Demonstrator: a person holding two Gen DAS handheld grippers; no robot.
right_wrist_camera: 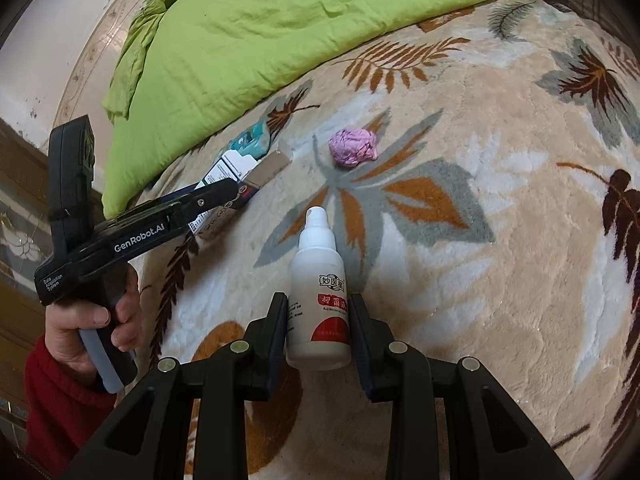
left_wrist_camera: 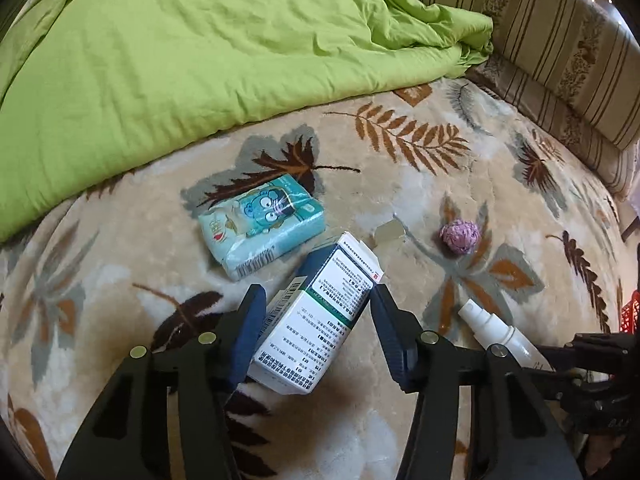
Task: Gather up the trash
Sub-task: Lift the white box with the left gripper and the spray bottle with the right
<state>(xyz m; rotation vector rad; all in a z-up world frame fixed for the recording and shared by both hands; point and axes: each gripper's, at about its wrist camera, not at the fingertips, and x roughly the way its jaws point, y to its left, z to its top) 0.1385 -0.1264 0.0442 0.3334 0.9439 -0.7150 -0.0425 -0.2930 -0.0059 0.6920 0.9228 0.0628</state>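
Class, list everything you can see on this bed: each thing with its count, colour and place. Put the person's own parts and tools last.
Medicine box: one, white and green, between the left gripper's fingers.
Spray bottle: one, white with red label, between the right gripper's fingers.
Tissue pack: one, teal, beyond the box.
Crumpled paper ball: one, pink, mid-blanket.
Quilt: one, lime green, far side.
Blanket: one, cream with leaf print, under everything.
Basket: one, red, right edge.
Left gripper: black, open.
Right gripper: black, touching bottle.
Hand: one, red sleeve.
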